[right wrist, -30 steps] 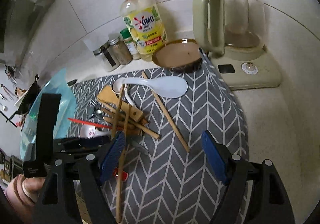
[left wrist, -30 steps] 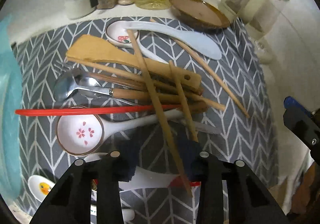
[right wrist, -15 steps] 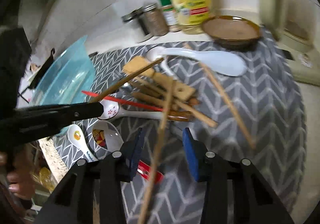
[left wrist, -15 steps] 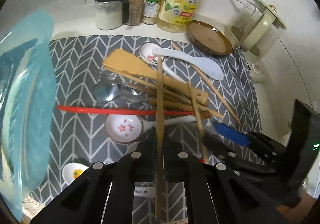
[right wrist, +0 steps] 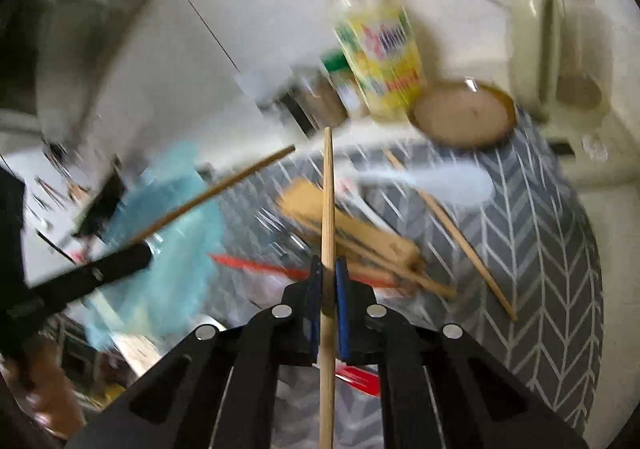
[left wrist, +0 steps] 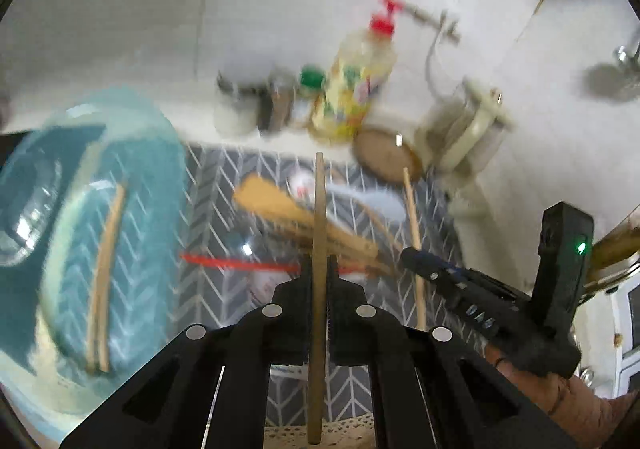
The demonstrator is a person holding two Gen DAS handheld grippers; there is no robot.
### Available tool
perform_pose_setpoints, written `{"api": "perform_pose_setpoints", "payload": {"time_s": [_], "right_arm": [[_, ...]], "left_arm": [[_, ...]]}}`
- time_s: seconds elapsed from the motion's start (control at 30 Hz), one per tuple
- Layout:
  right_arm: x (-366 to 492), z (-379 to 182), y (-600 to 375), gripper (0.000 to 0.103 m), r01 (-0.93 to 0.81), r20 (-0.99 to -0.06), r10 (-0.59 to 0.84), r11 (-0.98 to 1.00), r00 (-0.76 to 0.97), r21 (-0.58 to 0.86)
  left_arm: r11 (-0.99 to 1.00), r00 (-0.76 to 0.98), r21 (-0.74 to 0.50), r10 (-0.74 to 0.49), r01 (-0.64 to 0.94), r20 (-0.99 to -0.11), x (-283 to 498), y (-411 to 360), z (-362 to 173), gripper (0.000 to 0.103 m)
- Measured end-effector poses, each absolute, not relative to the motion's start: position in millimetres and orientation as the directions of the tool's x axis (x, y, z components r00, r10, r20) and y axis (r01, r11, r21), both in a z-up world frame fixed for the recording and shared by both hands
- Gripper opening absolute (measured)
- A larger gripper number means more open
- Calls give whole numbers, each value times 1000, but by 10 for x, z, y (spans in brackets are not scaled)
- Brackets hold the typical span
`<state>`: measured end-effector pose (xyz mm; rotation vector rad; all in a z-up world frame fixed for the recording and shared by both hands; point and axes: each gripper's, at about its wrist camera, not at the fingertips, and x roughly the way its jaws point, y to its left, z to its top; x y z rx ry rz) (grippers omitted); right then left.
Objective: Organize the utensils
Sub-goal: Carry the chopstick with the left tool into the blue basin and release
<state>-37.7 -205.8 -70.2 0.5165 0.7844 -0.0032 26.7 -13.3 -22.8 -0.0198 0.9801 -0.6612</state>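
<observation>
Left gripper (left wrist: 319, 269) and right gripper (right wrist: 329, 273), its jaws just closed, each clamp one wooden chopstick (left wrist: 318, 241) at frame centre; bottle (right wrist: 378, 49) label blurred, unreadable.

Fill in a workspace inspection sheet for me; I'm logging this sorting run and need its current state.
Surface: grey chevron-patterned mat on a pale counter.
Job's things: one wooden chopstick in the left gripper, another light wooden chopstick in the right gripper; flat wooden spatula, red plastic chopstick and white ceramic spoon lie on the mat; translucent blue plastic tub holds chopsticks.
Clutter: yellow pump bottle, spice jars, brown round dish.
Grippers: both jaws shut on chopsticks.
Cables: white cord on the wall.
Surroundings: pale green kettle, white tiled wall.
</observation>
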Motion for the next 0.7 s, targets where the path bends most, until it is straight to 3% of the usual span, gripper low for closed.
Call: {"api": "perform_pose_setpoints", "payload": {"time_s": [0.17, 0.33, 0.47, 0.7], "right_arm": [[4, -105, -1713, 7, 69, -563, 316, 827, 763, 557], [576, 120, -1041, 7, -45, -499, 449, 775, 741, 630], [1079, -241, -425, 7, 2, -600, 473, 784, 645, 620], [1614, -860, 152, 8, 108, -781, 381, 865, 494, 490]], "left_arm": [[837, 528, -271, -518, 475, -673, 370, 438, 349, 7], [900, 610, -188, -409, 394, -679, 563, 1053, 426, 7], [935, 573, -152, -319, 320, -755, 829, 1431, 7, 7], [947, 467, -181, -291, 266, -835, 1180, 1730, -695, 7]]}}
